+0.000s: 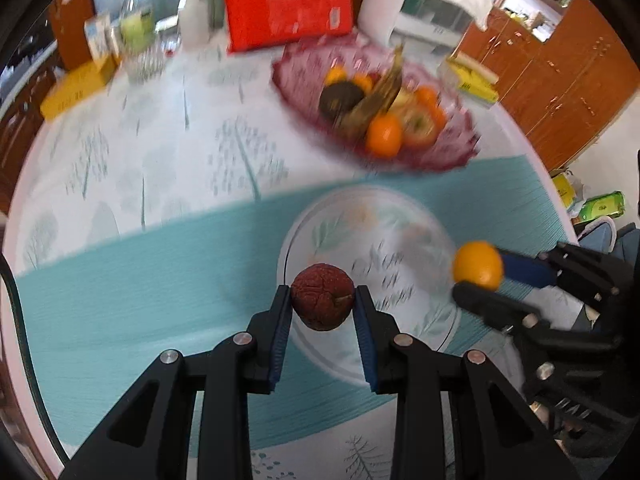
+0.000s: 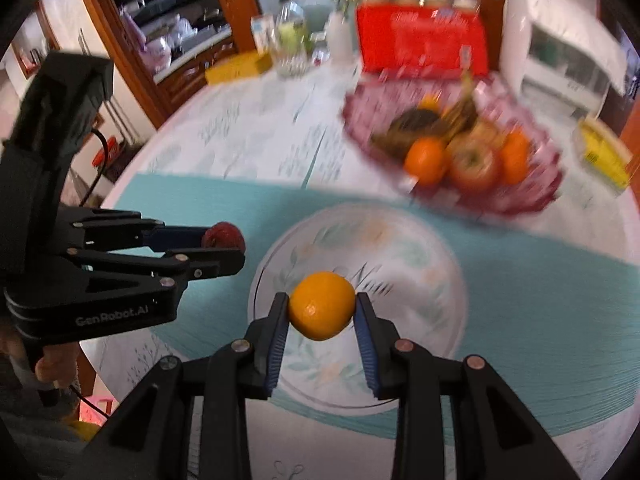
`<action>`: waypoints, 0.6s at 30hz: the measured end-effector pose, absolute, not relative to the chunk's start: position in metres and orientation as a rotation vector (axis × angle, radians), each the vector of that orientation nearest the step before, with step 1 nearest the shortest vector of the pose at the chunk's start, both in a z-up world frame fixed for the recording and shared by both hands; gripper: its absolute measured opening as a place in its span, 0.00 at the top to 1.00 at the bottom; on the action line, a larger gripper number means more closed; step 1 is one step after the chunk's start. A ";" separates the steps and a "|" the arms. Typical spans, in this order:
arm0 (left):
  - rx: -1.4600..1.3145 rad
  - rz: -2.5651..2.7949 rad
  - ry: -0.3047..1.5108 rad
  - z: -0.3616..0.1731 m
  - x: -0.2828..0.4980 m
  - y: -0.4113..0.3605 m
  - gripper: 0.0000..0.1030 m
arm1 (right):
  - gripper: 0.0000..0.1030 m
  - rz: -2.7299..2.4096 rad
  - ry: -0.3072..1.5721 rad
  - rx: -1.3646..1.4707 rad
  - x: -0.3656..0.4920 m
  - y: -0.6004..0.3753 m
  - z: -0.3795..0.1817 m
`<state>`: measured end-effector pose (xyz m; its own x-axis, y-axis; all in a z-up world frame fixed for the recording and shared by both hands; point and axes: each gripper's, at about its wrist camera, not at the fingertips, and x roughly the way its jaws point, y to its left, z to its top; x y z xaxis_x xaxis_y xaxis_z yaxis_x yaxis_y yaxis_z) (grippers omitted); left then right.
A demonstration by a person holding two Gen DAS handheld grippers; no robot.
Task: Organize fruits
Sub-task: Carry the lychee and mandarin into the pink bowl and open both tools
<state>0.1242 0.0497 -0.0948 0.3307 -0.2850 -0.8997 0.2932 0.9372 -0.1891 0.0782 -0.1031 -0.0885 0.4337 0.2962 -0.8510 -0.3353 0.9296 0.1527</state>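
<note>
Left hand-held gripper (image 1: 322,304) is pinching a wrinkled dark-red fruit (image 1: 322,302) between its blue pads, low centre of its own view, and the fruit hangs clear above the plate (image 1: 400,216). Right hand-held gripper (image 2: 322,312) is clamped on a small orange (image 2: 322,305), also held above the plate, bottom centre of the right wrist view.

Risks now: both fruits are round and held only at their widest point, so I judge a jolt or a loosening squeeze could let either roll out, drop onto the plate and run off across the counter (image 1: 120,152). The two grippers sit close side by side, so swinging both toward the purple fruit bowl (image 1: 460,156) at once could knock them together. That bowl, upper right of the left view, is already heaped with oranges, an apple and a browned banana; an added fruit might tumble off the pile.

Beneath lies a teal placemat (image 1: 140,280) on a pale leaf-print cloth. Farther back stand a red package (image 1: 288,12), yellow box (image 1: 76,88), jars, and wooden cabinets (image 1: 560,92).
</note>
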 end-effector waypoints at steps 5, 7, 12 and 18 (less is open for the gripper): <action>0.058 -0.379 1.051 -0.043 0.145 0.039 0.71 | 0.68 0.352 0.938 -0.048 0.091 -0.127 -0.032; 0.070 -0.374 1.003 -0.022 0.157 0.036 0.71 | 0.68 0.323 0.894 -0.053 0.100 -0.140 -0.007; 0.101 -0.339 0.917 0.018 0.188 0.025 0.71 | 0.68 0.269 0.804 -0.059 0.124 -0.168 0.040; 0.119 -0.292 0.846 0.050 0.228 0.010 0.71 | 0.68 0.204 0.709 -0.094 0.163 -0.189 0.076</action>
